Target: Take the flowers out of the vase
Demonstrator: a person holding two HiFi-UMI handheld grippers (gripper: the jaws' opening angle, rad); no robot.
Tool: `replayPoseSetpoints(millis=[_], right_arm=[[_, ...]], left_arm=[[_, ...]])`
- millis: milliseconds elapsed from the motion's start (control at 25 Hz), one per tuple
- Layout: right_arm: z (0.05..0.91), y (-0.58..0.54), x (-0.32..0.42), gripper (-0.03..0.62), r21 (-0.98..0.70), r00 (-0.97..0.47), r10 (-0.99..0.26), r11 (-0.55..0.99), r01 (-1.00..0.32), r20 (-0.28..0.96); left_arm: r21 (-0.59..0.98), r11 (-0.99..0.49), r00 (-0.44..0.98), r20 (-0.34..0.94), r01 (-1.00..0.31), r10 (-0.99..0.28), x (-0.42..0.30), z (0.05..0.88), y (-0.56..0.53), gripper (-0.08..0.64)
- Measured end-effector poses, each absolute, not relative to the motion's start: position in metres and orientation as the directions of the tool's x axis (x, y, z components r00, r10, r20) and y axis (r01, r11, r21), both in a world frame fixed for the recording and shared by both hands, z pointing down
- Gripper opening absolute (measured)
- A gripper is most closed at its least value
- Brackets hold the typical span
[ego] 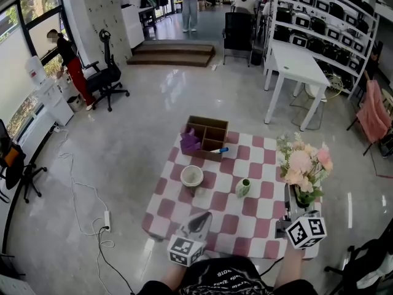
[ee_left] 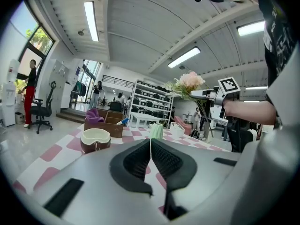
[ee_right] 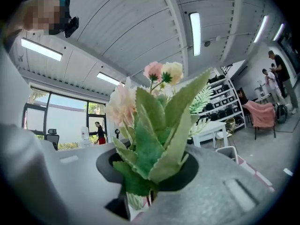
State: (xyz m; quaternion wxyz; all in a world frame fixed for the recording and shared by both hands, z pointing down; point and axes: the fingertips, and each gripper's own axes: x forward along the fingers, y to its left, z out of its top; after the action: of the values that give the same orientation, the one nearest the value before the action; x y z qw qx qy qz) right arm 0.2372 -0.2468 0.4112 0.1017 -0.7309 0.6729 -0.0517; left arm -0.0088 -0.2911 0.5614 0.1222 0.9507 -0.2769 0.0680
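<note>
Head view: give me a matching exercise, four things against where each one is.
1. pink and cream flower bunch
2. brown bowl with white inside
3. purple cloth
4. small pale green vase

A. in the brown wooden divided box
B. middle of the pink-and-white checked cloth
C. between the fingers of the right gripper
D. left on the cloth, on the box's near side

Pairs: 1-C, 2-D, 3-A, 4-B

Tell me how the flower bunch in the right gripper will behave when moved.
Probably light: the right gripper alone holds the flower bunch upright, shut low on its stems. It is likely top-heavy and apt to sway, since the blooms spread wide above the grip. The leaves caught there may bend or slip.
</note>
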Motion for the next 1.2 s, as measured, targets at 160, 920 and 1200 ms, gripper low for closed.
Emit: replayPoseSetpoints(millis=[160, 920, 1200], right_arm=[[0.438, -0.237, 0.246, 0.117, -0.238, 0.111, -0.994, -0.11, -0.965, 0.012], [0.541, -0.202, 0.263, 0.112, -0.311, 0.152, -0.957, -0.227, -0.923, 0.248], [0.562, -0.191, 0.267, 0.112, -0.335, 0.159, -0.943, -0.256, -0.907, 0.291]], left_arm=[[0.199, -0.814, 0.836, 0.203, -0.545, -0.51, -0.009, 0.563, -0.289, 0.012], [0.183, -0.826, 0.842, 0.208, -0.533, -0.497, -0.003, 0.563, -0.283, 0.012], [0.18, -0.827, 0.842, 0.202, -0.533, -0.5, -0.002, 0.559, -0.28, 0.012]])
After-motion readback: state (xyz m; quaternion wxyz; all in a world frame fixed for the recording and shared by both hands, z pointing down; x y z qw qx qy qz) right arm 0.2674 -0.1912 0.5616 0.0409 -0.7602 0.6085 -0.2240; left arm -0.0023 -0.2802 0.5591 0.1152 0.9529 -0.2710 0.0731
